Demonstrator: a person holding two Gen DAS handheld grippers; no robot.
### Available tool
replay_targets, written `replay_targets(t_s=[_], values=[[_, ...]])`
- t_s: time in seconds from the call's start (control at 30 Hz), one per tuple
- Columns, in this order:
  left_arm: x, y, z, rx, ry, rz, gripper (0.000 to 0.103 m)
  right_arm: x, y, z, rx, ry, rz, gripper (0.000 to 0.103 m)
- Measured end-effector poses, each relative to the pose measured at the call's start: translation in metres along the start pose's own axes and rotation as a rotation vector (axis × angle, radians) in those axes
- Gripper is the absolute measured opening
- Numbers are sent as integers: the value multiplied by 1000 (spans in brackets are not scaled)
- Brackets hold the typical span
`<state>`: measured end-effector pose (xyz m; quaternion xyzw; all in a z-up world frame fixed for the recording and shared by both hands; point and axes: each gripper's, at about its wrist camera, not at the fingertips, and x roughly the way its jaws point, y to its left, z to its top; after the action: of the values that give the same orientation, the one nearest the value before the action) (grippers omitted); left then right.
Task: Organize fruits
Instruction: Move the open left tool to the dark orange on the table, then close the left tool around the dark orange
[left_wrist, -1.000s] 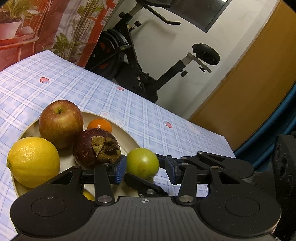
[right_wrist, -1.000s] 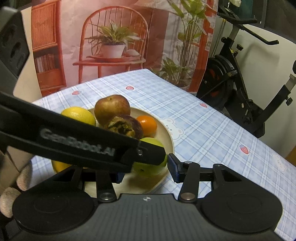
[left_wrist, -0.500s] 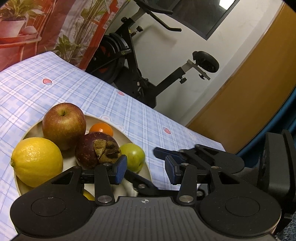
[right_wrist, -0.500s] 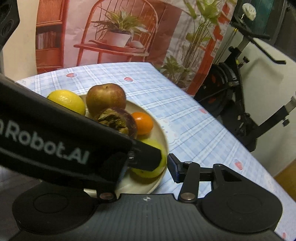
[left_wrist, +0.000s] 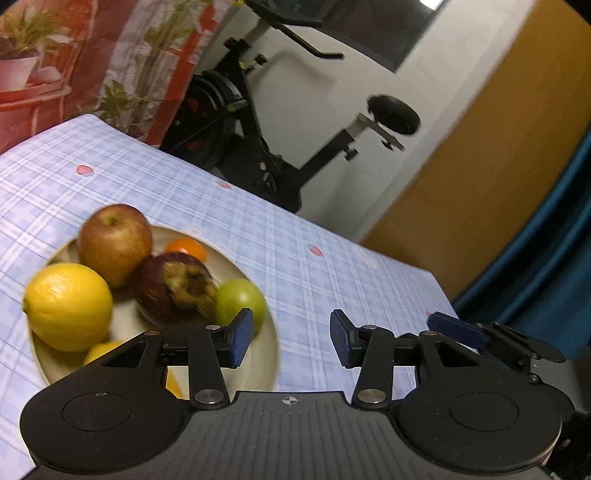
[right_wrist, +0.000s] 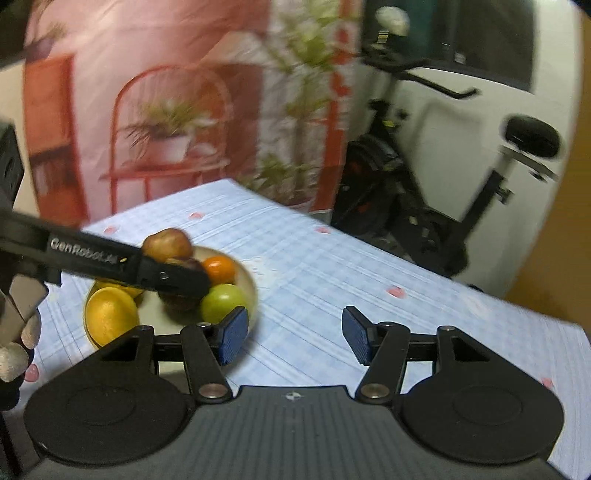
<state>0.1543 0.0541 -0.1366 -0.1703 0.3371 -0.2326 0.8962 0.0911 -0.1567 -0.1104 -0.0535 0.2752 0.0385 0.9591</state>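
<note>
Fingers of left gripper (left_wrist: 291, 339) apart and empty, low centre of the left wrist view. Fingers of right gripper (right_wrist: 291, 336) opening, nothing between them. Fruits on beige plate (left_wrist: 264, 347), lower left: lemon (left_wrist: 68, 306), apple (left_wrist: 114, 243), orange (left_wrist: 186, 247), dark shrivelled fruit (left_wrist: 173, 288), green fruit (left_wrist: 240, 301). Plate on checked bench (left_wrist: 332, 284).

Right gripper (right_wrist: 291, 334) jaws opening, nothing between them, over checked tabletop (right_wrist: 369, 280). Plate (right_wrist: 251, 295) left of it holds green fruit (right_wrist: 221, 301), orange (right_wrist: 220, 268), lemon (right_wrist: 110, 319); left gripper (right_wrist: 177, 278) reaches across it.
</note>
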Motion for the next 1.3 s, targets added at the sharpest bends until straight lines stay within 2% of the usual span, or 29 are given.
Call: replay_targets(t_s=[0.2,0.47,0.57,0.67,0.97,1.3], values=[[4,-19,-13,72,55,-15,49,-33,-19,-35,122,15,-27,60],[10,-35,-34,139,142,-42,49,-40,-10,-74,167,86,57,59],[13,-39,-40,157,173,-59,49,-37,-10,-73,168,86,71,55],[14,-45,-47,173,201,-77,49,-33,-13,-75,189,103,88,45],[27,-56,-60,202,284,-119,49,-32,-4,-76,142,85,106,45],[34,-48,-63,167,311,-111,51,-31,6,-77,97,80,115,45]])
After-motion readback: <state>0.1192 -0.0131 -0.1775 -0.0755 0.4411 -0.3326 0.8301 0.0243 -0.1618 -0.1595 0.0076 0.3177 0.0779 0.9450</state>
